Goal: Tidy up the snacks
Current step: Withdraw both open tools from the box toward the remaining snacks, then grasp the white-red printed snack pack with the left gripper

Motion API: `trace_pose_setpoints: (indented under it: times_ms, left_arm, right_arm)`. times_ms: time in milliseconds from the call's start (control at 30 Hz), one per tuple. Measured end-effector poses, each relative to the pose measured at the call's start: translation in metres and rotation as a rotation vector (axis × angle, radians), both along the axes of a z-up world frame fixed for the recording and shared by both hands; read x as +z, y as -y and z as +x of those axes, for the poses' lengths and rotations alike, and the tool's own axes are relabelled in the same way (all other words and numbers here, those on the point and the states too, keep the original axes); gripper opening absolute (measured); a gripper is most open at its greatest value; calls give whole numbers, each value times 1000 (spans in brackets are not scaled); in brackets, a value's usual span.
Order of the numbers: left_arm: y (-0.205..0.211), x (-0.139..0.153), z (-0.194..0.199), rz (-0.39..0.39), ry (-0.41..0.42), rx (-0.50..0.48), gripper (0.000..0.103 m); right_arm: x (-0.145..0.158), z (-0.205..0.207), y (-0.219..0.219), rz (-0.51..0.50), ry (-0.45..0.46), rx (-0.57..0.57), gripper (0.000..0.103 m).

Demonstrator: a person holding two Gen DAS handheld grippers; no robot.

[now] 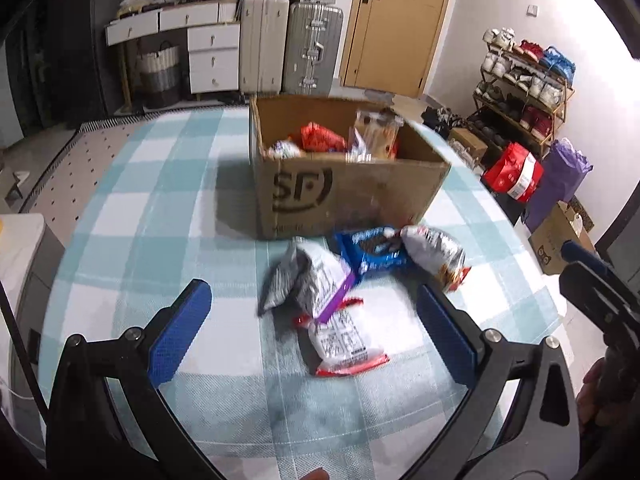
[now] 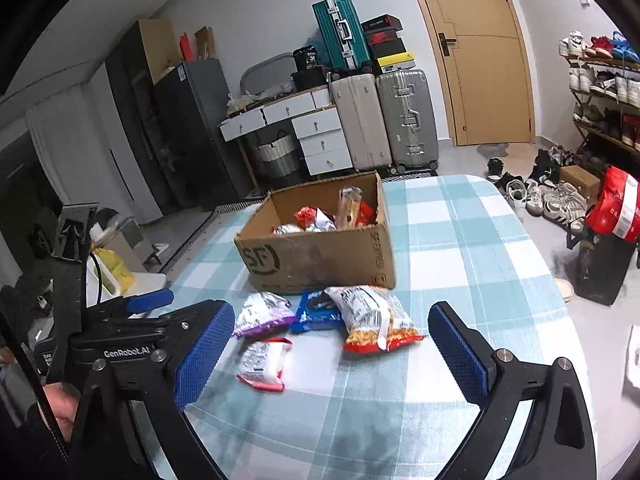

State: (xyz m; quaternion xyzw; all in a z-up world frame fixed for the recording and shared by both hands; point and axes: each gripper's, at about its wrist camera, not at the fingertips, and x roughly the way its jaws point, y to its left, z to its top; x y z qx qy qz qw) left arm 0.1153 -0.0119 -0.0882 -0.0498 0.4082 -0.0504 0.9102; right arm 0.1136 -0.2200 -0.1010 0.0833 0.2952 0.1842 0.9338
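Both hand-held grippers, left (image 1: 314, 332) and right (image 2: 332, 354), gape empty; only the right view shows the teal suitcase (image 2: 340, 32) whole.

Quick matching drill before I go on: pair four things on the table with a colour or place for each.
Things:
1. cookie pack
2. cardboard box
3. white packet with red ends
4. purple-edged silver bag

Descriptions:
A. nearest the cameras, lying alone in front of the others
B. blue, between two silver bags
C. brown, already has snacks inside
D. leftmost of the row against the box

Pairs: 1-B, 2-C, 3-A, 4-D
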Motion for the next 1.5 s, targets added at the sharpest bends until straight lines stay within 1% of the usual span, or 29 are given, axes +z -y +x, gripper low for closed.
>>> trace_pose_setpoints:
  times_ms: [100, 233, 400, 600, 767, 933, 1033, 1167, 1200, 1267, 1333, 1367, 1400, 1433, 1500]
  left_arm:
    - [2, -16, 0, 1, -17, 0, 102]
    - [2, -34, 0, 4, -31, 9, 102]
    - [5, -49, 6, 7, -59, 6, 102]
    - [11, -69, 19, 10, -93, -2, 102]
    - [17, -78, 26, 40, -89, -9, 102]
    - [23, -89, 38, 58, -116, 3, 102]
    - [24, -95, 44, 54, -136, -3, 102]
    - [24, -102, 55, 63, -151, 12, 101]
    - [23, -103, 56, 64, -151, 14, 99]
    - [21, -104, 55, 64, -151, 16, 92]
    - [18, -108, 57, 74, -168, 26, 72]
    - [17, -107, 57, 81, -160, 30, 67]
    - [15, -106, 57, 72, -149, 12, 53]
    - [12, -106, 55, 71, -144, 5, 44]
    - [7, -106, 56, 45, -140, -17, 42]
  right_arm:
    - [-6, -1, -3, -25, 0, -1, 99]
    - [-18, -1, -5, -31, -9, -5, 99]
    - [-33, 0, -8, -50, -28, -6, 99]
    - [-46, 3, -7, -42, -48, -10, 99]
    - [-51, 1, -2, -45, -55, -21, 99]
    - [-57, 1, 3, -41, -72, -27, 99]
    - [-60, 1, 5, -40, -79, -24, 99]
    - [-63, 3, 6, -29, -88, -23, 99]
    - [-65, 3, 6, -20, -96, -15, 99]
    - [-67, 4, 6, -10, -106, -1, 99]
    - [-68, 4, 5, -16, -107, 0, 99]
    - [-69, 4, 4, -15, -110, 3, 99]
    - [-69, 4, 4, -15, -111, 4, 99]
    - [-69, 4, 4, -15, -113, 3, 99]
    - [-70, 5, 4, -11, -114, 4, 99]
